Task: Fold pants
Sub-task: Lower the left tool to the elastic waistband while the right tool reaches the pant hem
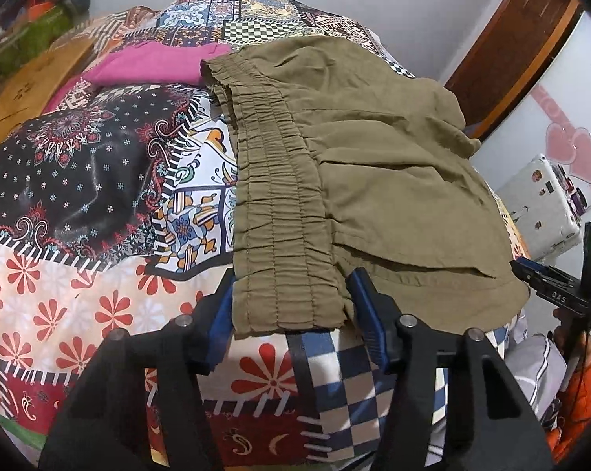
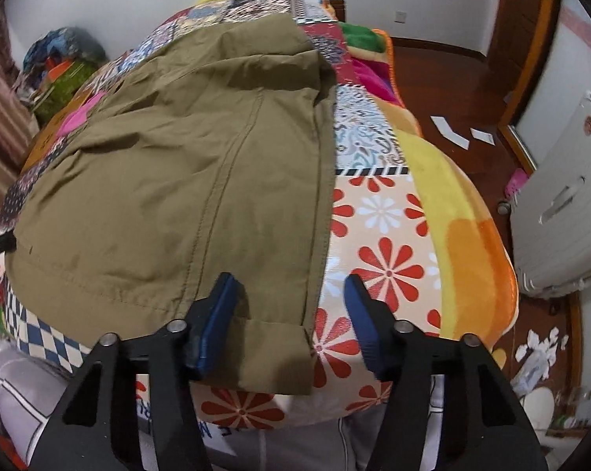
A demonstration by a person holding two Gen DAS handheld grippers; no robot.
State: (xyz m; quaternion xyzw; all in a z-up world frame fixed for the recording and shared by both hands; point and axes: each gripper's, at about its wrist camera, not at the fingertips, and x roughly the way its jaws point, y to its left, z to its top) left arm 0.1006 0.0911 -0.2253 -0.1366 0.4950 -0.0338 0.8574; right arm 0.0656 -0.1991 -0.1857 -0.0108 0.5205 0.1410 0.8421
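Pants point(image 1: 358, 165) of olive-khaki cloth lie spread on a bed covered by a patchwork bedspread point(image 1: 59, 180), already folded over on themselves. Their gathered elastic waistband point(image 1: 279, 204) runs toward the left gripper point(image 1: 291, 306), whose blue-padded fingers are spread wide on either side of the waistband's near corner without pinching it. The right gripper point(image 2: 291, 314) is likewise spread: its left finger rests over the cloth near the cuffed hem point(image 2: 271, 349), while its right finger stands over the bare flowered bedspread just beside the pants' edge. A magenta garment point(image 1: 154, 62) lies beyond the waistband. A white suitcase point(image 2: 562, 212) stands on the wooden floor beside the bed.
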